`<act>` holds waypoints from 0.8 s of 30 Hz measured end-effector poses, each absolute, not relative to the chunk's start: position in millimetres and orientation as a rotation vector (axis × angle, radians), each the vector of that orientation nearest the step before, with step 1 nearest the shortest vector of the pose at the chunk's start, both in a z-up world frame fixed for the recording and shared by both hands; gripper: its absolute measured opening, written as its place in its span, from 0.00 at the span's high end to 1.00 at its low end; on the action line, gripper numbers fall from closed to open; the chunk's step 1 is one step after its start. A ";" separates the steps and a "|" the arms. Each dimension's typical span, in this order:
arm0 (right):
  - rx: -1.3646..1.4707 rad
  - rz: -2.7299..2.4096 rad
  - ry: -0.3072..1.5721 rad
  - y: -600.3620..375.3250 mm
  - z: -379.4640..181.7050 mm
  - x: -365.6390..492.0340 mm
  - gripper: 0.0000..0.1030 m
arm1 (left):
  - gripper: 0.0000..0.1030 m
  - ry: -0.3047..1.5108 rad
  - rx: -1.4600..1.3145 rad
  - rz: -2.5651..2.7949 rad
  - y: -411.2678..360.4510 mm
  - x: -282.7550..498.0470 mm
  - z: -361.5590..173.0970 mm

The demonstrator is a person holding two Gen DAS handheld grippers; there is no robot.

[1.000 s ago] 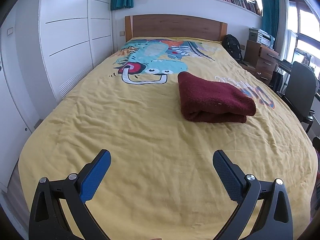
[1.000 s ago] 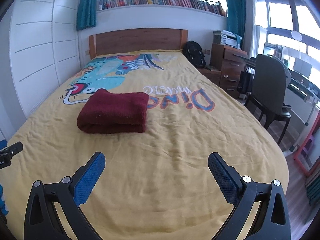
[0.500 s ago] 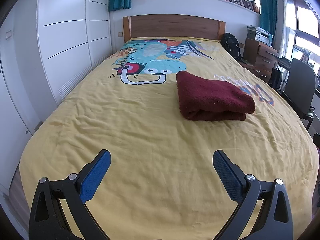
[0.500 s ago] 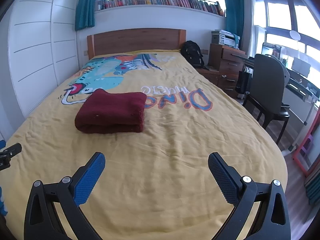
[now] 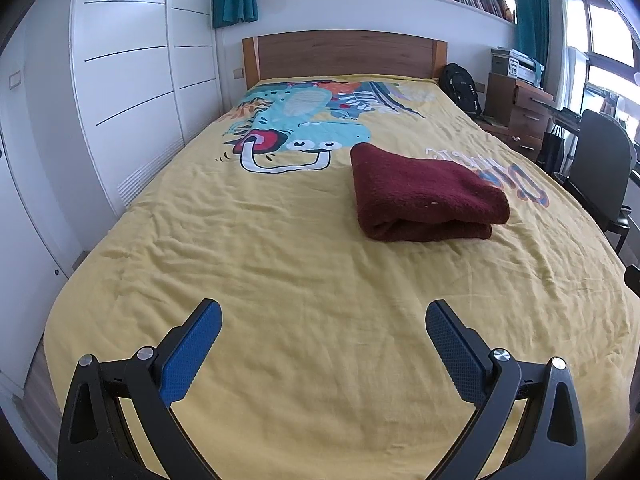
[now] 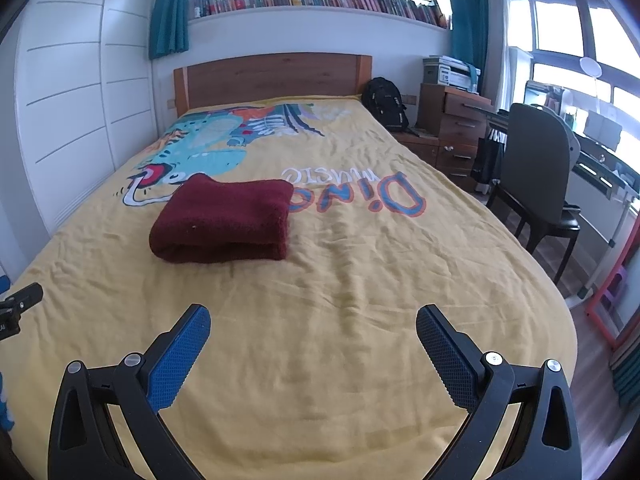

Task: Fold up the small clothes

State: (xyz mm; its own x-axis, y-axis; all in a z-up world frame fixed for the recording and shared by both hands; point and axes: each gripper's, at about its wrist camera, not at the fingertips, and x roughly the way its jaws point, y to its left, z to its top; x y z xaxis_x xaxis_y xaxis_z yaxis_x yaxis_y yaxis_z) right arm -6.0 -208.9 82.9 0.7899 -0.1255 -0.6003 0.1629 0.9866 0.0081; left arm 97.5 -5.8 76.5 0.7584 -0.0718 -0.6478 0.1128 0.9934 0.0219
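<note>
A folded maroon garment (image 5: 424,196) lies mid-bed (image 5: 280,272). Nearer the foot, the left gripper (image 5: 322,322) and right gripper (image 6: 312,326) hover, jaws wide and empty.

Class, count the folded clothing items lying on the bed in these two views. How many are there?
1. A folded maroon garment lies mid-bed on the yellow bedspread, beside the dinosaur print. Nothing else shows, though the nearest edge is hidden behind the hand-held grippers.
</note>
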 end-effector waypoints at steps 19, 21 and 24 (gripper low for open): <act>0.060 -0.164 0.653 -213.6 76.8 -7.3 0.00 | 0.02 0.702 0.063 -0.100 -5.0 97.4 77.2; 0.058 -0.164 0.654 -214.7 76.5 -7.5 0.00 | 0.02 0.702 0.064 -0.099 -5.2 97.2 77.3; 0.057 -0.165 0.655 -215.0 76.2 -7.7 0.00 | 0.02 0.703 0.063 -0.101 -4.8 97.2 77.3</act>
